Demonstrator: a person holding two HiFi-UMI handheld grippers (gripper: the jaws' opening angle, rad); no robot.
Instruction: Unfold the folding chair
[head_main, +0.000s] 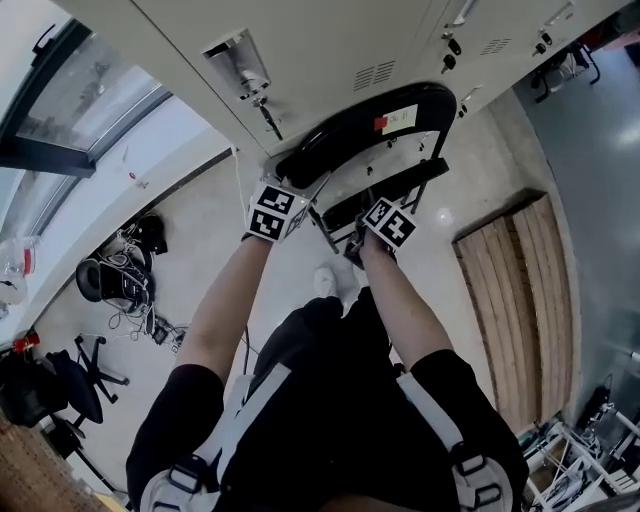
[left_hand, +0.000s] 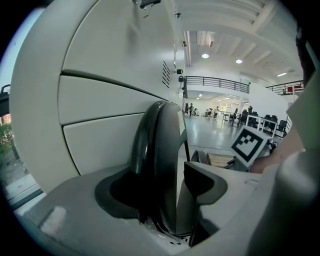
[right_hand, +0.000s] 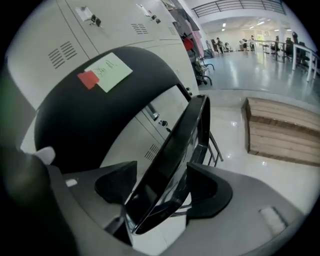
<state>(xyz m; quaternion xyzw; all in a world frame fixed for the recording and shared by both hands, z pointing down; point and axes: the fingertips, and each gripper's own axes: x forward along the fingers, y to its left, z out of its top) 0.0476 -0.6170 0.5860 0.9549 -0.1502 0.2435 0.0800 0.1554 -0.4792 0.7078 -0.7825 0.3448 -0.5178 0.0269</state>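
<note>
Plastic, black and smooth, forms both panels of the black moulded-plastic folding chair (head_main: 340, 130), which stands upright against the row of white sheet-metal lockers (head_main: 330, 45) directly in front of you. Its curved backrest (right_hand: 75, 115) is a broad, rounded shell with a matte face. A pale green paper note (right_hand: 110, 70) and a small red tag (right_hand: 87, 79) are stuck side by side near its top. The flat seat panel (right_hand: 172, 150) is thinner and glossy. It sits angled a little away from the backrest, with thin dark metal tubes (right_hand: 216, 147) showing behind it.

Your left gripper (left_hand: 167, 187) has its grey jaws drawn in on the rounded edge of the backrest. That edge fills the space between them and lies against the left pad. Your right gripper (right_hand: 159, 189) clamps the edge of the seat panel, which runs diagonally through its jaws and meets both dark pads.

The lockers have flat painted doors with louvred vents and small key locks. Every door in view is shut, so what they hold cannot be seen. To your right, a low platform of pale wooden slats (head_main: 520, 300) lies on the shiny pale floor (head_main: 470, 160).
</note>
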